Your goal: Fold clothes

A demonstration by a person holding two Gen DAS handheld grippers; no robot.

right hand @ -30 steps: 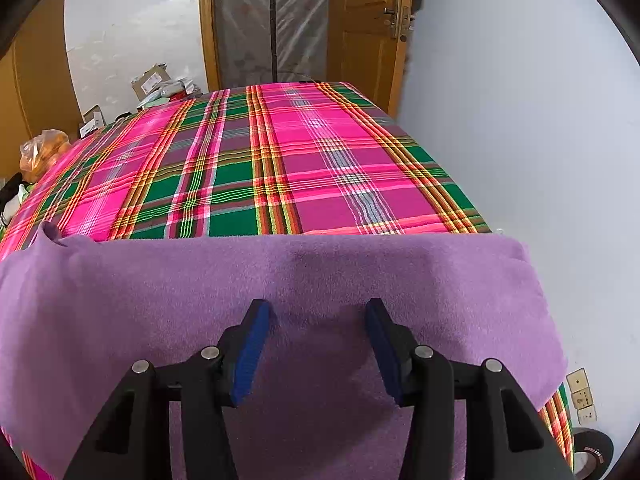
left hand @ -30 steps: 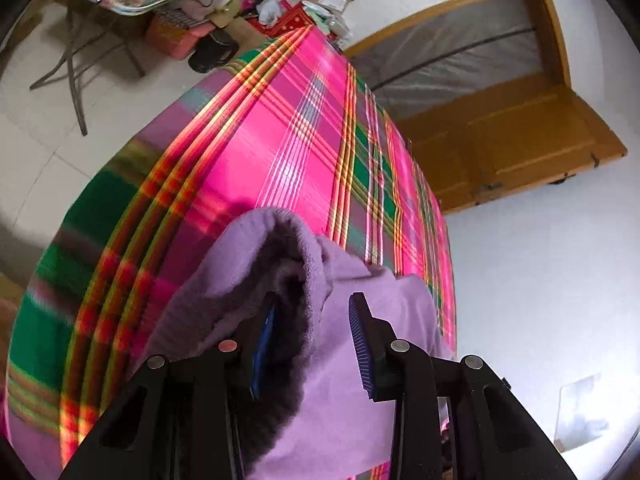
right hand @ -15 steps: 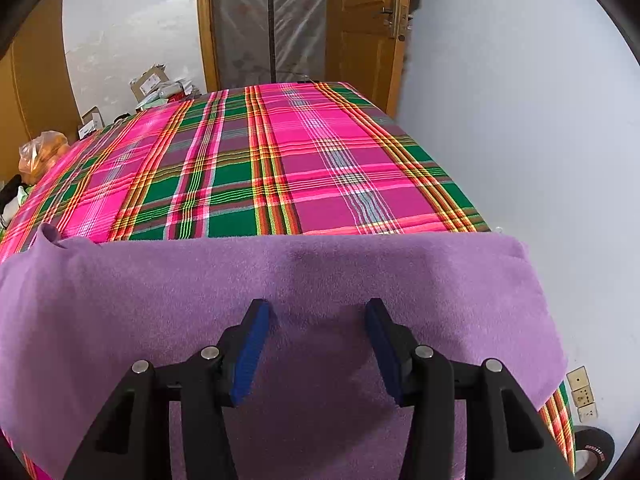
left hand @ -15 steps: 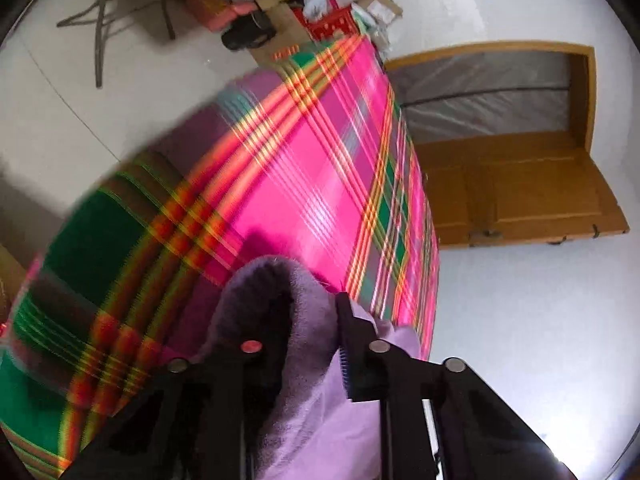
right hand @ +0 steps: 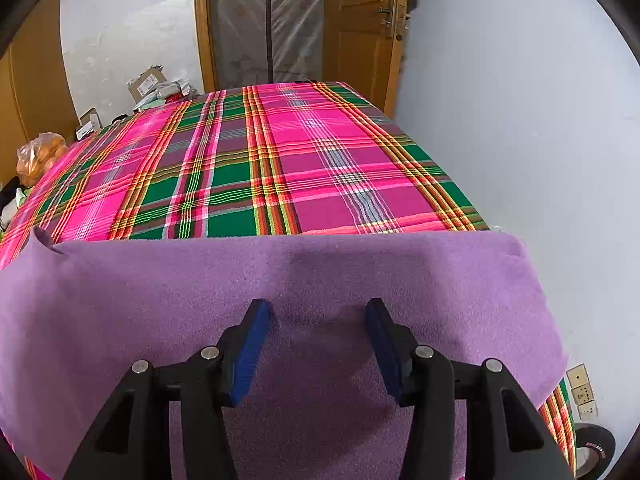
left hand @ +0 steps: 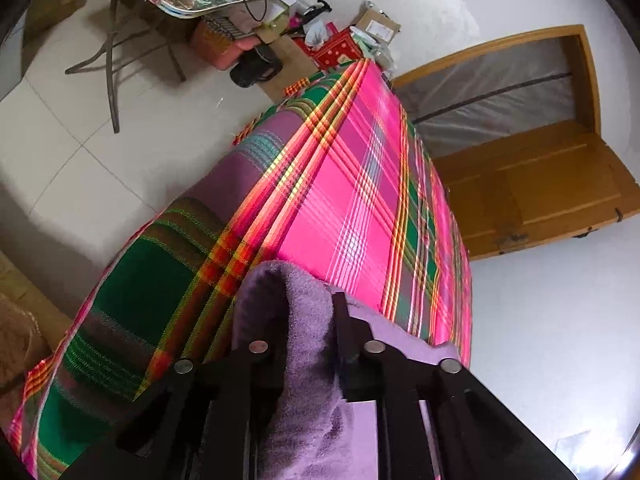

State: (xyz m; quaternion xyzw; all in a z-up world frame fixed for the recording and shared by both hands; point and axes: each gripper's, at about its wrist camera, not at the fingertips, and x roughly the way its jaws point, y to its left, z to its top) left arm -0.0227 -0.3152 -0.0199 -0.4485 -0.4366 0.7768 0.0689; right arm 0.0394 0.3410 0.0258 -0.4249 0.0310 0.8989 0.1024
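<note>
Grasping is underway: the left gripper (left hand: 308, 320) has just closed, pinching a bunched edge of the soft purple fleece garment (right hand: 320, 276) spread on the pink-and-green plaid bedcover (right hand: 256, 168). The right gripper (right hand: 316, 344) hovers apart above the fleece; next it likely needs its own hold.

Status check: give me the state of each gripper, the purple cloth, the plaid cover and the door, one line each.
left gripper: jaws have just been closing, now shut on a bunched fold of the cloth.
right gripper: open, over the cloth.
purple cloth: spread flat on the near end of the bed, left edge gathered up.
plaid cover: laid smooth over the bed.
wooden door: open.
</note>
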